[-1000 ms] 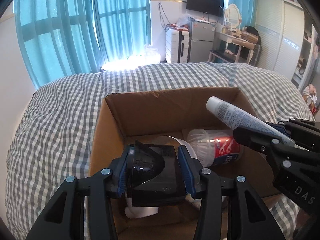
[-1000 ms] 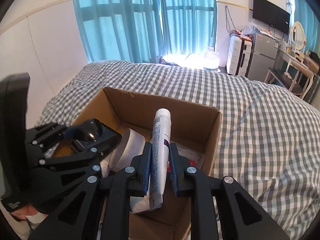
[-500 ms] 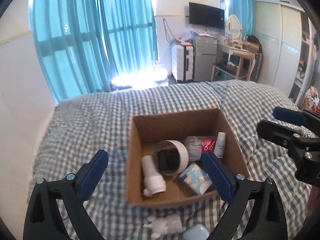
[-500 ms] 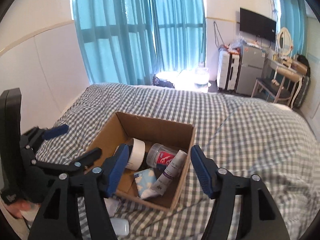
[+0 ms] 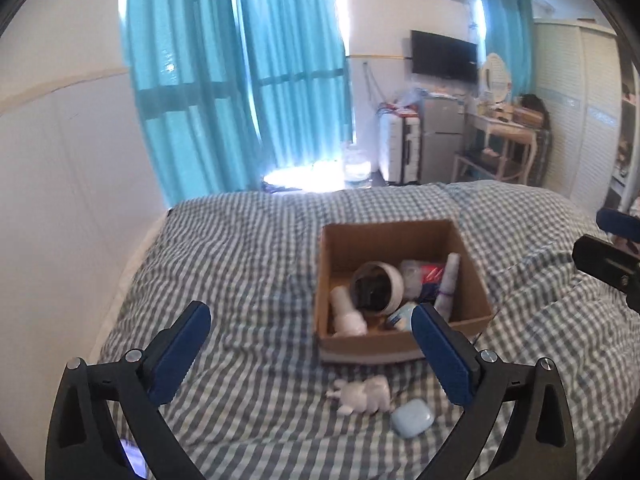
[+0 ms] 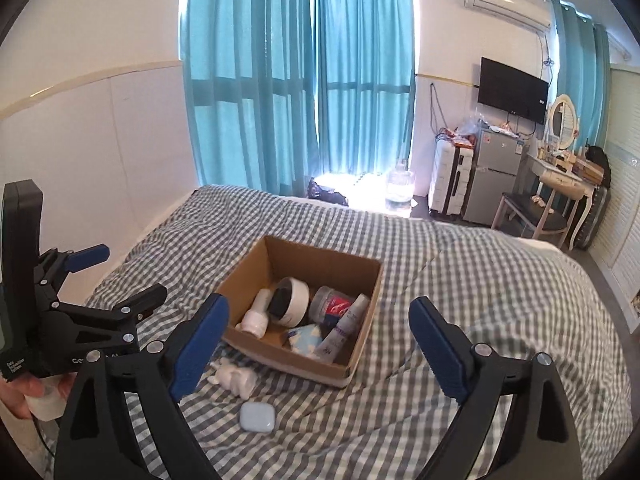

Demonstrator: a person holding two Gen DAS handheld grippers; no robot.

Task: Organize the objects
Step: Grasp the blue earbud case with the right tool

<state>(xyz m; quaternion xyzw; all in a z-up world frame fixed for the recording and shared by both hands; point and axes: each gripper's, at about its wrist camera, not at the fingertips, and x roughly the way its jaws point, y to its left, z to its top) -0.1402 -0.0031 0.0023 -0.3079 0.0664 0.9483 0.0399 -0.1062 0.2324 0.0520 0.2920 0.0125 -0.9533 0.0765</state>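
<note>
An open cardboard box (image 5: 388,240) (image 6: 320,268) sits on the checked bed. Inside lie a tape roll (image 5: 394,286) (image 6: 298,300) with a black object in its hole, a white bottle (image 5: 348,314) (image 6: 256,316), a clear jar (image 5: 420,274) (image 6: 332,304), a white tube (image 5: 448,280) (image 6: 344,328) and a blue tissue pack (image 5: 400,316) (image 6: 308,336). A white toy (image 5: 364,394) (image 6: 236,376) and a pale blue case (image 5: 412,418) (image 6: 258,418) lie in front of the box. My left gripper (image 5: 310,352) (image 6: 120,276) and right gripper (image 6: 320,344) (image 5: 612,248) hover back from the box, jaws opening, nothing between them.
The grey checked bedspread (image 6: 460,280) spreads wide to the right of the box. A white wall (image 5: 72,200) runs along the bed's left side. Teal curtains, a fridge (image 6: 494,178), a suitcase and a dressing table stand beyond the bed. A hand (image 6: 16,392) holds the left gripper.
Both grippers opened, letting the black object and the white tube drop into the box, then drew back and up, so the box now looks smaller and farther.
</note>
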